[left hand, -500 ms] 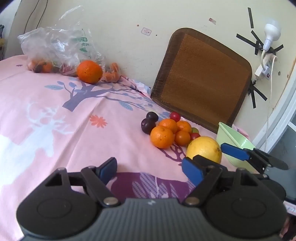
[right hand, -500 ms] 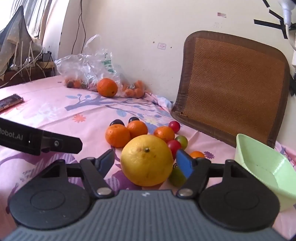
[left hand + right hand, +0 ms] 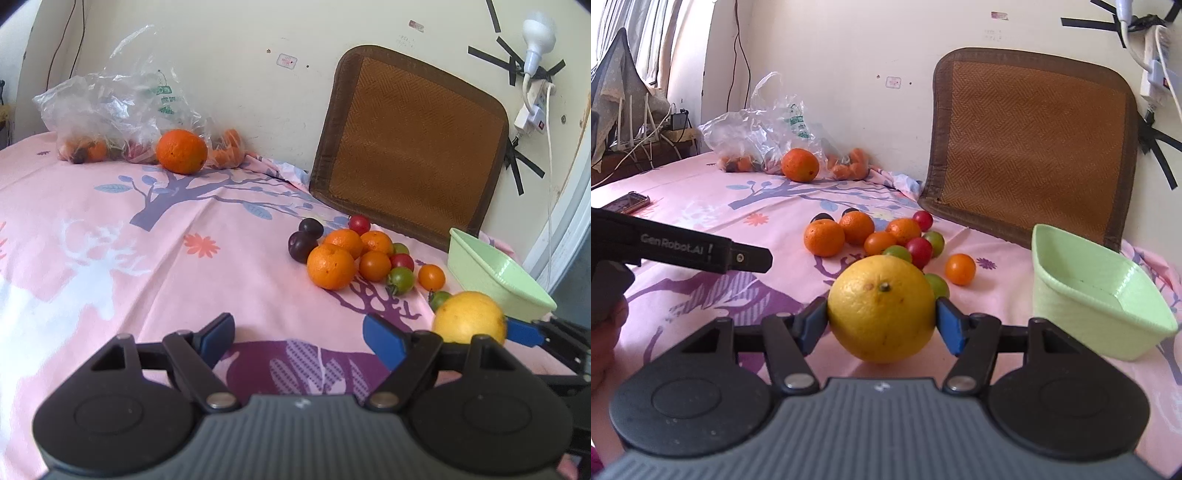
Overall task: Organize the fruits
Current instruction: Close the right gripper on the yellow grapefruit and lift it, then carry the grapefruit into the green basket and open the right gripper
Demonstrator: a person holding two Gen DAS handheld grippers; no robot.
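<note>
A large yellow citrus (image 3: 881, 308) sits between the blue pads of my right gripper (image 3: 882, 321), which is shut on it from both sides, just above the pink cloth. In the left wrist view the same yellow citrus (image 3: 468, 320) is at the right, in front of the pale green bowl (image 3: 480, 275). The green bowl (image 3: 1071, 317) is empty. A pile of small oranges (image 3: 330, 266), two dark plums (image 3: 303, 245) and red and green cherry tomatoes (image 3: 919, 251) lies mid-cloth. My left gripper (image 3: 299, 328) stands open over bare cloth, short of the pile.
A clear plastic bag (image 3: 110, 110) with more fruit and a big orange (image 3: 181, 151) lie by the far wall. A brown woven cushion (image 3: 410, 147) leans on the wall behind the pile. A phone (image 3: 629, 201) lies at the left. A power strip (image 3: 532, 107) hangs at the right.
The right jaws have closed in until their pads press on the yellow citrus. In the left wrist view the citrus has shifted right, away from the pile and toward the bowl.
</note>
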